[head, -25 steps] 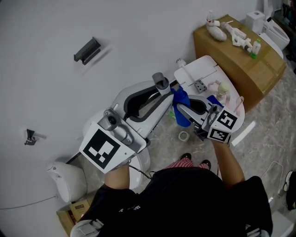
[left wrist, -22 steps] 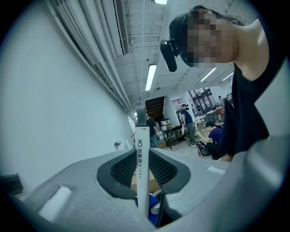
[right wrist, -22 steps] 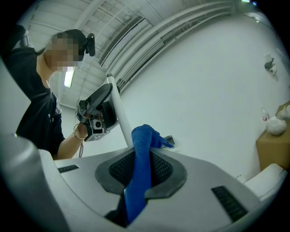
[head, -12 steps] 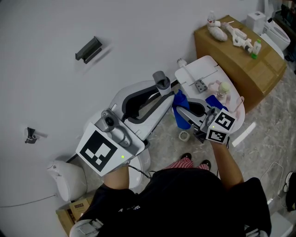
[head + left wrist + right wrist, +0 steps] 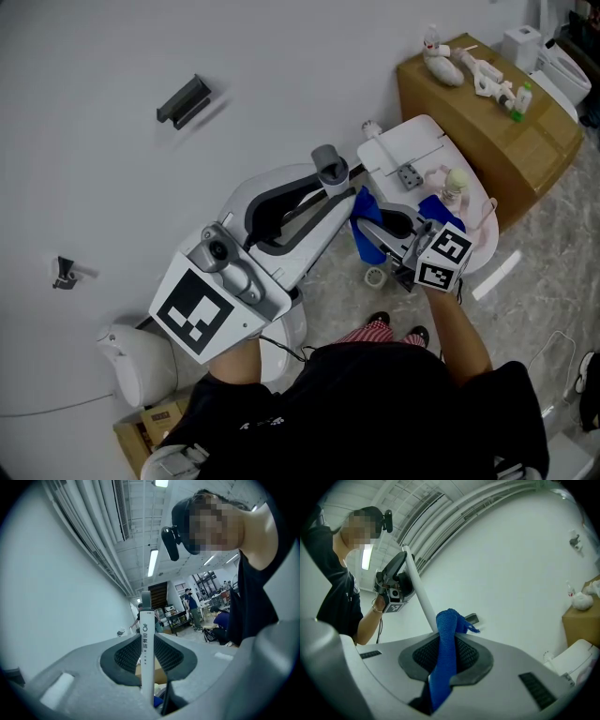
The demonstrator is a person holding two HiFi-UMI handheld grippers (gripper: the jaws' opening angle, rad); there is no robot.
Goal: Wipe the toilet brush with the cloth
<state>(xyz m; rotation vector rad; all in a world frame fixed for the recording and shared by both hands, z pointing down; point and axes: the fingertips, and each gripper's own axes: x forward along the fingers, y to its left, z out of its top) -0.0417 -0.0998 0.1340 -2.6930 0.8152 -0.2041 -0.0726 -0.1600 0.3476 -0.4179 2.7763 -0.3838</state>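
My left gripper (image 5: 323,192) is shut on the toilet brush's white handle (image 5: 147,653), which stands upright between its pads (image 5: 126,656). The handle's grey end (image 5: 328,165) sticks out above the jaws. In the right gripper view the same handle (image 5: 418,590) slants down from the left gripper (image 5: 391,581) into the blue cloth (image 5: 445,658). My right gripper (image 5: 446,651) is shut on that cloth, whose top end folds around the handle. From above, the cloth (image 5: 367,230) hangs at the right gripper's (image 5: 370,225) tips. The brush head is hidden.
A white toilet (image 5: 412,150) with small items on it stands just beyond the grippers. A brown box (image 5: 487,108) with bottles is at the far right. A tape roll (image 5: 373,276) lies on the floor. A white bin (image 5: 141,361) is lower left, and the wall is close by.
The right gripper with the cloth has sunk slightly along the handle. The left gripper has stayed almost still, with its grip unchanged.
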